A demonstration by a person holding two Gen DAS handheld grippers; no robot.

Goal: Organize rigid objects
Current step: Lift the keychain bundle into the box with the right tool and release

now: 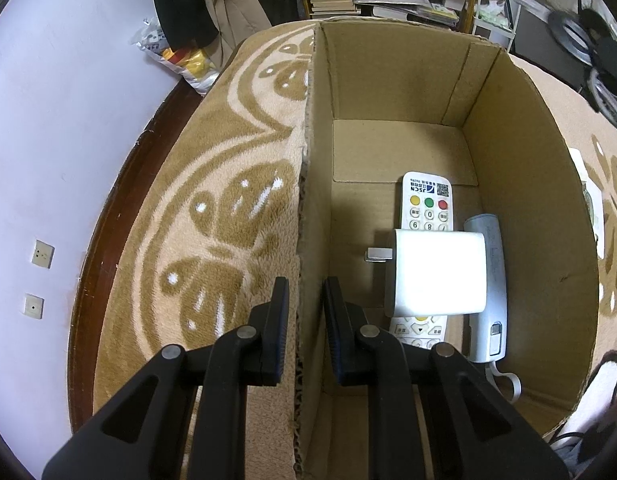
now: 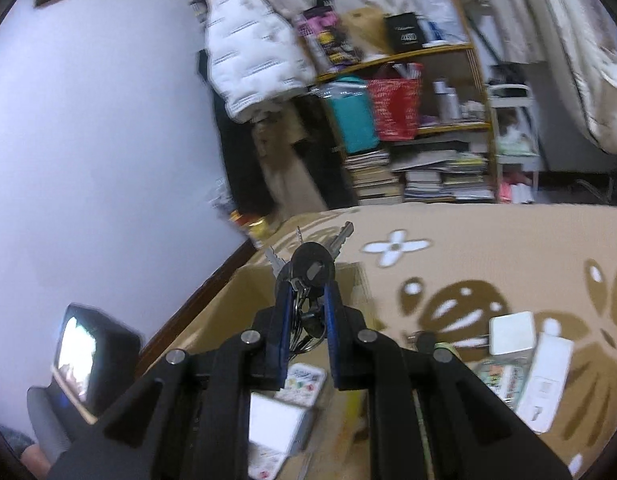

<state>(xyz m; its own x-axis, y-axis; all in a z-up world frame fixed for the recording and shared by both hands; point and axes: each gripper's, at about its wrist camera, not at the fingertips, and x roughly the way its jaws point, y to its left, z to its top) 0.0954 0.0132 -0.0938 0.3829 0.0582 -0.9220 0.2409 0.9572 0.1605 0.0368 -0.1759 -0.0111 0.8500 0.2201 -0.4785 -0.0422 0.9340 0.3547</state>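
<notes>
An open cardboard box (image 1: 520, 184) stands on a tan patterned blanket. Inside lie a white remote control (image 1: 428, 204), a white plug adapter (image 1: 438, 274) on top of it, and a pale blue handset-like device (image 1: 490, 292). My left gripper (image 1: 305, 300) straddles the box's left wall (image 1: 308, 208) and is shut on it. My right gripper (image 2: 306, 292) is shut on a bunch of keys (image 2: 312, 266) with a black fob, held above the box (image 2: 236, 292). The remote (image 2: 304, 380) and adapter (image 2: 274, 424) show below it.
On the blanket right of the box lie a white charger (image 2: 512, 334), a long white device (image 2: 546, 384) and a small packet (image 2: 504, 380). A wooden bed edge (image 1: 108, 216), a white wall and a cluttered bookshelf (image 2: 424, 120) stand behind. The other gripper's camera unit (image 2: 88, 364) is at lower left.
</notes>
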